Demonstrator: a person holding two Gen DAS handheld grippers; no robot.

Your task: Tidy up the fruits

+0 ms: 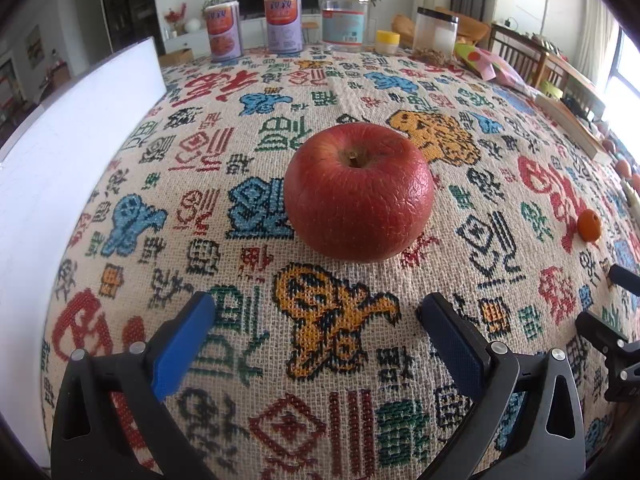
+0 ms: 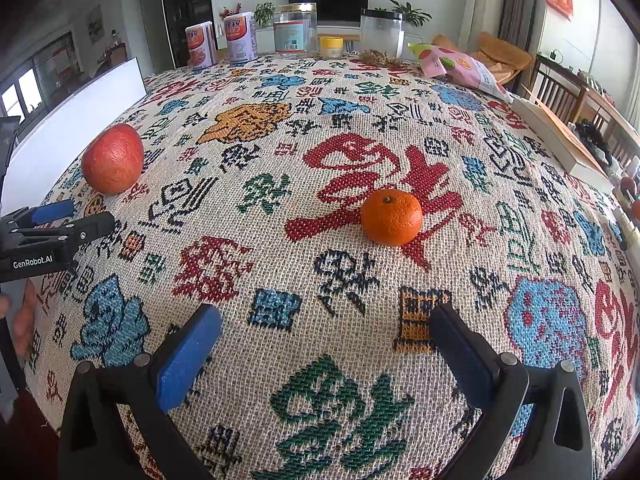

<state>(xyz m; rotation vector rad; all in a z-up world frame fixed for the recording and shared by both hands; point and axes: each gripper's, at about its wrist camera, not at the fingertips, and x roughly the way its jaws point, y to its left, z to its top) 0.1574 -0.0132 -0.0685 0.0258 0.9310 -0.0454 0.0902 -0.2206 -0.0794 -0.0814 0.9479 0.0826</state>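
A wrinkled red apple (image 1: 359, 192) rests stem-up on the patterned tablecloth, straight ahead of my left gripper (image 1: 316, 316), which is open and a short way back from it. The same apple (image 2: 113, 159) shows at the left of the right wrist view. A small orange mandarin (image 2: 392, 217) sits ahead of my right gripper (image 2: 326, 330), slightly to its right; the gripper is open with nothing between its blue pads. The mandarin (image 1: 589, 225) appears far right in the left wrist view. The left gripper (image 2: 76, 216) is seen side-on near the apple.
A white board (image 1: 72, 128) stands along the table's left edge. At the far edge stand two printed cans (image 1: 224, 32), two clear jars (image 1: 344, 20), a small yellow-lidded jar (image 1: 387, 41) and a pink snack bag (image 2: 460, 66). A flat box (image 2: 560, 140) and more fruit lie at right.
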